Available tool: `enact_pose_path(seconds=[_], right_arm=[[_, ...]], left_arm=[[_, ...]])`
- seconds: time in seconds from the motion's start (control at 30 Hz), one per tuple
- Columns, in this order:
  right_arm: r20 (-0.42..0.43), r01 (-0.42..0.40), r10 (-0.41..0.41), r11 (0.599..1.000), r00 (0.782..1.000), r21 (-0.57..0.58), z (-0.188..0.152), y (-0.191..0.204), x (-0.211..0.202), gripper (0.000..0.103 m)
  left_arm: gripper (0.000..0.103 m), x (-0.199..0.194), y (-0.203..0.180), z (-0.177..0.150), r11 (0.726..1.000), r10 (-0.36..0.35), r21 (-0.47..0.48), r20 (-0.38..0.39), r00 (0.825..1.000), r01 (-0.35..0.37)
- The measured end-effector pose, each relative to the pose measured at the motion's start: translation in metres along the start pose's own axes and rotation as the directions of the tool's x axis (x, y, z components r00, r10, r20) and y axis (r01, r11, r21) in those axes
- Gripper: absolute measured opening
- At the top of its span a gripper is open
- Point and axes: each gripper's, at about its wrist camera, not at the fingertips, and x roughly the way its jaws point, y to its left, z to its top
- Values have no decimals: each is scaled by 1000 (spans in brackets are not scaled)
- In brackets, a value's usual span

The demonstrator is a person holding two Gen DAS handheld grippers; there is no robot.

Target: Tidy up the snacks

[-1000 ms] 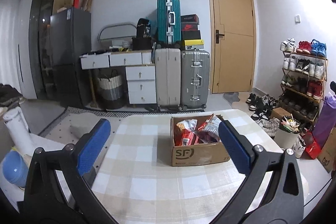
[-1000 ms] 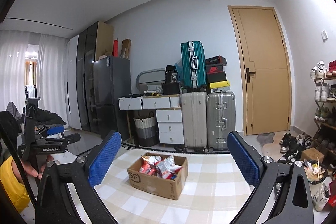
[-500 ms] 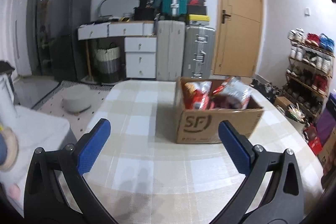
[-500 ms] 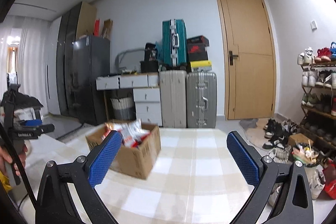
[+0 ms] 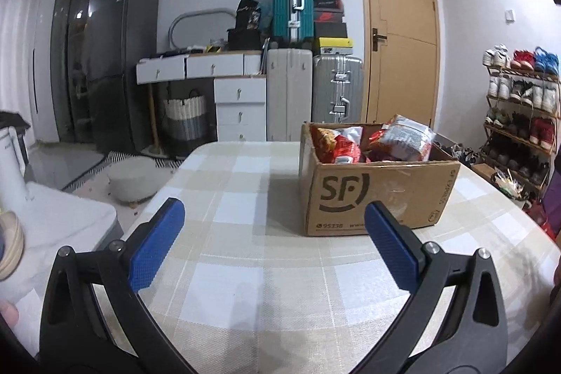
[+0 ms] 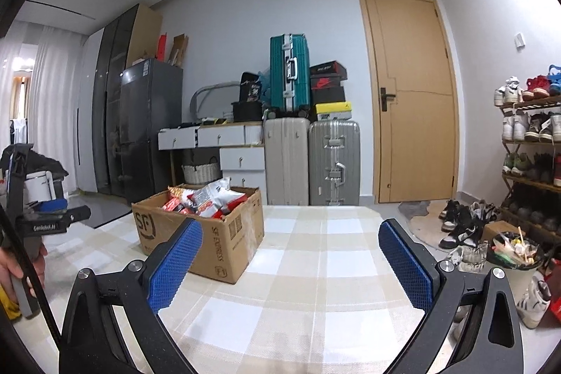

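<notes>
a round table covered in a beige-and-white checked cloth [image 5: 245,255] filled the foreground. on it sat a brown cardboard box printed "sf" [image 5: 378,195], heaped with red and white snack bags [image 5: 406,139]. the left gripper [image 5: 273,240] and right gripper [image 6: 289,260] both hovered over bare cloth, blue-padded jaws spread wide, holding nothing.

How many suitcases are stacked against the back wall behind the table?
3. A white suitcase and a silver suitcase stand side by side on the floor left of the door; a teal suitcase stands upright on top of the white one. Others may be hidden behind them.
</notes>
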Motion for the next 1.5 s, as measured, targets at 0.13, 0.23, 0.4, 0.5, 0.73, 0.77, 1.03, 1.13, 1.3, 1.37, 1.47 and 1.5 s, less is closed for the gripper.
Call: enact_pose_path(seconds=[0.13, 0.23, 0.4, 0.5, 0.73, 0.77, 1.03, 1.13, 1.3, 1.37, 1.47, 1.5], right_arm=[[1, -10, 10, 1000, 1000, 16, 1, -2, -2, 102], [-10, -13, 13, 1000, 1000, 18, 1, -2, -2, 102], [-14, -10, 10, 1000, 1000, 0, 2, 3, -3, 102], [-14, -11, 11, 1000, 1000, 5, 1, 3, -3, 102], [-13, -19, 19, 1000, 1000, 15, 0, 4, -2, 102], [-16, -18, 19, 1000, 1000, 14, -1, 5, 0, 102], [-54, -39, 41, 999, 998, 33, -3, 7, 6, 102], [-45, -39, 40, 999, 998, 32, -4, 7, 5, 102], [-43, -33, 35, 999, 998, 32, -6, 6, 6, 102], [-43, -31, 32, 999, 999, 31, -6, 6, 5, 102], [-42, -30, 31, 999, 999, 30, -6, 6, 5, 102], [-43, -30, 32, 999, 999, 30, -6, 6, 5, 102]], left_arm=[[103, 8, -8, -8, 1000, -11, 30, 15, 1000, 11], [103, 13, -7, -9, 1000, 3, 20, -1, 1000, -3], [103, 16, -10, -9, 999, 29, 18, -8, 1000, -29], [103, 20, -12, -11, 999, 38, 23, -7, 999, -38], [103, 19, -13, -11, 999, 40, 25, -6, 999, -40], [103, 16, -12, -9, 999, 37, 24, -6, 999, -37], [103, 17, -12, -11, 999, 33, 28, 2, 999, -33], [103, 18, -10, -11, 999, 34, 28, 3, 999, -34], [103, 19, -9, -11, 999, 34, 31, 2, 999, -34], [103, 18, -9, -11, 999, 29, 30, 1, 1000, -29], [103, 17, -7, -11, 999, 22, 27, 2, 1000, -23], [103, 15, -7, -10, 999, 21, 26, 3, 1000, -21]])
